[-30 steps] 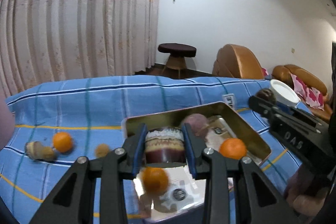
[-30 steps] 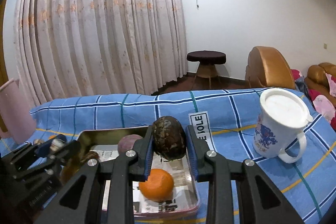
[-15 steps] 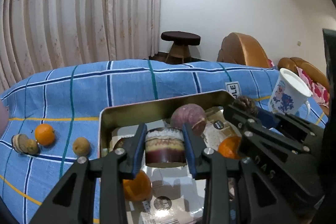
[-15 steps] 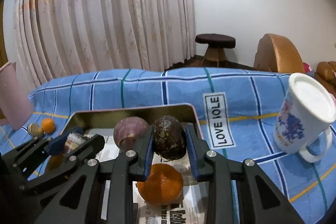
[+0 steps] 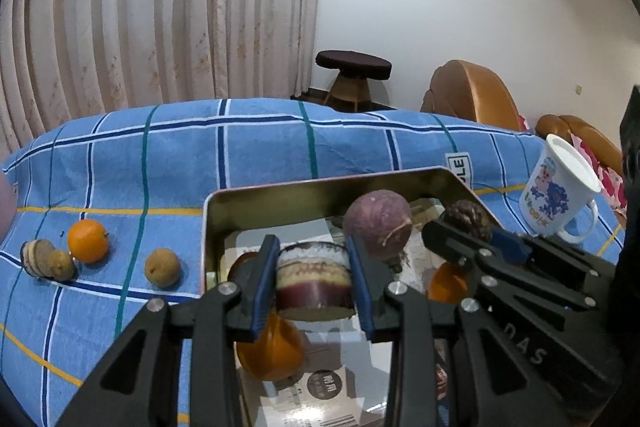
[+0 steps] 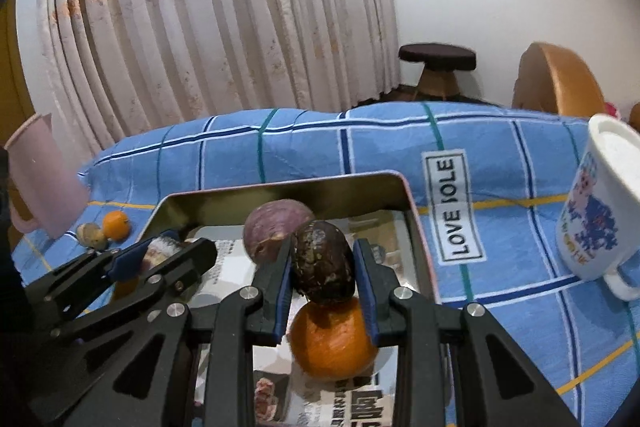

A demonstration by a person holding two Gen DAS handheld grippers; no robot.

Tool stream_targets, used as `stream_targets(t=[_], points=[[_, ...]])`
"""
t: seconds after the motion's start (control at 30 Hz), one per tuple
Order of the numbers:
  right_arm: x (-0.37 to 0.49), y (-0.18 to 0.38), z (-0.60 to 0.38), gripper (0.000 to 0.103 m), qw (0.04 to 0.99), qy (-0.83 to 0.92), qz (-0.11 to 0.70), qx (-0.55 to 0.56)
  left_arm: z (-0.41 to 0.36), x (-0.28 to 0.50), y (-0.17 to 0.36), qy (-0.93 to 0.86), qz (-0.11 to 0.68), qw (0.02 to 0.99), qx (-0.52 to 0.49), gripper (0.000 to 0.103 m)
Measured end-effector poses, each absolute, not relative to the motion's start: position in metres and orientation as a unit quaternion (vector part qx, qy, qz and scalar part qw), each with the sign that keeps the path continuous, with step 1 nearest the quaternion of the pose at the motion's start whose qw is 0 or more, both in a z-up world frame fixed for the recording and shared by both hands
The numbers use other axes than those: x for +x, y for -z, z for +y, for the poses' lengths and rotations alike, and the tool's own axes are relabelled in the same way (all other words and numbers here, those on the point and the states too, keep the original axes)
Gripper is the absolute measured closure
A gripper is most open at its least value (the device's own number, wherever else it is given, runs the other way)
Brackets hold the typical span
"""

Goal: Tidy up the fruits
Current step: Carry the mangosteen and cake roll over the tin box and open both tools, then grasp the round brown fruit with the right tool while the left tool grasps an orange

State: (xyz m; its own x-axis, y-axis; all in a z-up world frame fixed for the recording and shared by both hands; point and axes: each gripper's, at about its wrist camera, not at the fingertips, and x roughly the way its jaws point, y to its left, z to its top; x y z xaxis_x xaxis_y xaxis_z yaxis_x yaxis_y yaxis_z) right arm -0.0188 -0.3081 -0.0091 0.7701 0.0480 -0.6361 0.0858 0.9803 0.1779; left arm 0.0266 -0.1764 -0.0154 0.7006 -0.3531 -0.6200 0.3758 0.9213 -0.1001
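My left gripper (image 5: 312, 267) is shut on a cut purple fruit piece (image 5: 314, 287) with a pale layered face, low over the metal tray (image 5: 320, 183). My right gripper (image 6: 323, 259) is shut on a dark wrinkled fruit (image 6: 322, 269) just above an orange (image 6: 334, 341) in the tray (image 6: 288, 187). A round purple fruit (image 5: 378, 223) lies at the tray's back, with another orange (image 5: 270, 347) under my left fingers. The right gripper (image 5: 460, 231) shows beside the left one. On the cloth to the left lie an orange (image 5: 88, 241) and a brown fruit (image 5: 162, 267).
A printed white mug (image 6: 596, 215) stands on the blue checked cloth right of the tray. A pink jug (image 6: 36, 179) stands at the far left. A striped shell-like thing (image 5: 36, 257) and a small brown fruit (image 5: 60, 265) lie beside the loose orange.
Both grippers have come down and tipped forward over the tray, each still holding its fruit. The right gripper has drawn in close beside the left one.
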Motion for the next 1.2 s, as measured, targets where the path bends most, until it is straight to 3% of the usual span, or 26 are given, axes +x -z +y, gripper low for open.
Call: stream_targets(t=[0.1,0.13,0.2,0.23,0.27,0.3,0.33,0.37,0.63,1.2], points=[[-0.020,0.009,-0.315,0.071,0.933,-0.001,0.335,0.129,-0.177,0.023,0.014,0.197,0.323,0.925,0.020,0.060],[-0.021,0.009,-0.317,0.071,0.933,-0.003,0.332,0.140,-0.178,0.021,0.013,0.191,0.319,0.928,0.025,0.053],[-0.024,0.008,-0.325,0.071,0.931,-0.007,0.324,0.167,-0.176,0.021,0.012,0.178,0.315,0.932,0.024,0.036],[-0.025,0.007,-0.328,0.067,0.930,-0.011,0.319,0.181,-0.174,0.021,0.011,0.174,0.315,0.933,0.020,0.017],[-0.026,0.005,-0.332,0.055,0.928,-0.026,0.310,0.205,-0.172,0.020,0.010,0.183,0.312,0.932,0.012,0.006],[-0.027,0.005,-0.335,0.048,0.926,-0.035,0.303,0.220,-0.171,0.019,0.009,0.186,0.309,0.933,0.009,0.002],[-0.029,0.004,-0.337,0.038,0.926,-0.041,0.295,0.233,-0.170,0.015,0.006,0.182,0.300,0.936,0.010,0.000],[-0.033,0.002,-0.337,0.037,0.928,-0.042,0.284,0.239,-0.171,0.011,0.003,0.181,0.288,0.940,0.013,0.000],[-0.049,-0.012,-0.337,0.037,0.947,0.009,0.235,0.221,-0.161,0.004,-0.008,0.168,0.261,0.950,0.023,0.000],[-0.063,-0.017,-0.304,0.037,0.962,0.088,0.217,0.138,-0.097,0.007,-0.007,0.102,0.241,0.965,0.032,0.000]])
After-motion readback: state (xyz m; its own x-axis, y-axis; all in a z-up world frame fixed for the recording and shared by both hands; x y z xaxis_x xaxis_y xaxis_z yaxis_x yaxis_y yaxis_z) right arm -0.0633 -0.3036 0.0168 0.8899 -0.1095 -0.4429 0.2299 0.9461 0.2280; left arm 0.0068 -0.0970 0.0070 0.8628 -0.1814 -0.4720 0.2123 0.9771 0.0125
